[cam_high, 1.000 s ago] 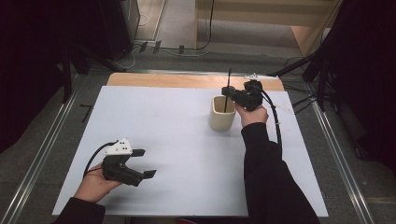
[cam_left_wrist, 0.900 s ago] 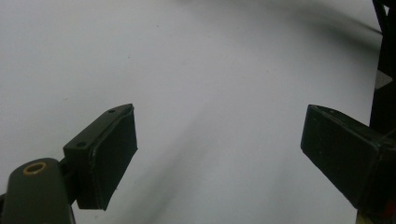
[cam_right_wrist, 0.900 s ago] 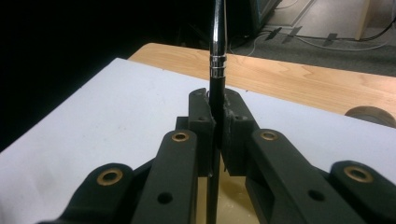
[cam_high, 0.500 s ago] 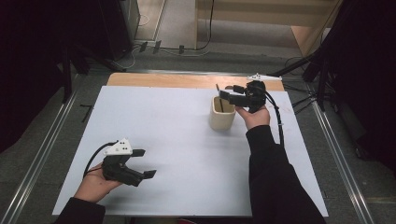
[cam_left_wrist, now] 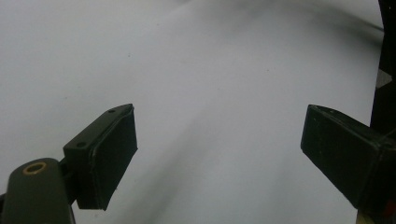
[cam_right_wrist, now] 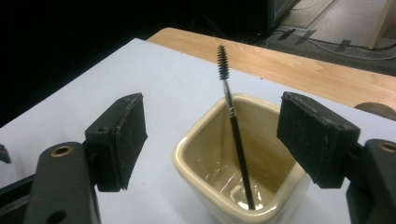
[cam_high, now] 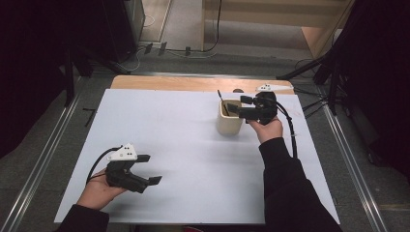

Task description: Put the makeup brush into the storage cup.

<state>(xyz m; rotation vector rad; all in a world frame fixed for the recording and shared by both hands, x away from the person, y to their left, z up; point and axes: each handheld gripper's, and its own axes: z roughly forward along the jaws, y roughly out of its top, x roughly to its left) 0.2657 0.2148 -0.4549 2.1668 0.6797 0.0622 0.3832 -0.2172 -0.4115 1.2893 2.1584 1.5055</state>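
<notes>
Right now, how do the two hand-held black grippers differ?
The left gripper sits low over bare white table at the near left; the right gripper is far right at the cream square ceramic cup holding a black spoolie brush. Both are open and hold nothing.

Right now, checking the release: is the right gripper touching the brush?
Apart. The right gripper view shows the brush standing in the cup, free between the open right gripper.

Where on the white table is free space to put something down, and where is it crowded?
The white table is bare across its middle, between the left gripper at the near left and the cream cup, and along the far left edge. It is crowded at the far right, where the right gripper, open, is at the cup holding a small brush.
</notes>
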